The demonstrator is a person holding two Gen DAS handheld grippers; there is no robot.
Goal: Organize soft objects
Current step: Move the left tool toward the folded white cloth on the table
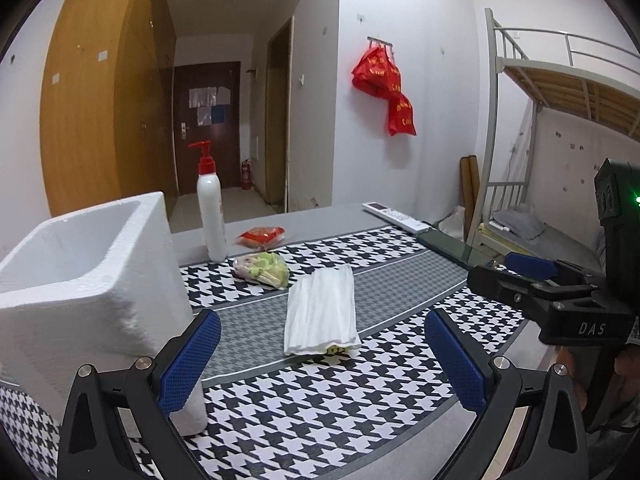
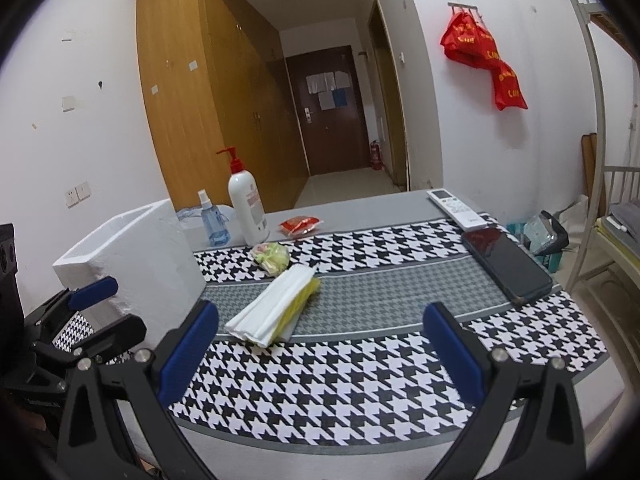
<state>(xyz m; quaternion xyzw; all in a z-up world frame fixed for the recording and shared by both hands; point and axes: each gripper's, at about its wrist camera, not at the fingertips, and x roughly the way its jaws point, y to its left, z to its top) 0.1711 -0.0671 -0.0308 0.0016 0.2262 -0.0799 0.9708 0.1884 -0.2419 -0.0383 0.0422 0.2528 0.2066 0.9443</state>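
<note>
A folded white cloth with a yellow edge lies mid-table on the houndstooth mat. Behind it lies a clear bag of green and pink soft items, and further back a small red packet. A white foam box stands at the left. My left gripper is open and empty, just short of the cloth. My right gripper is open and empty, near the table's front edge; it also shows in the left wrist view.
A white pump bottle with a red top and a small blue spray bottle stand at the back left. A white remote and a dark phone lie at the right. A bunk bed stands at the right.
</note>
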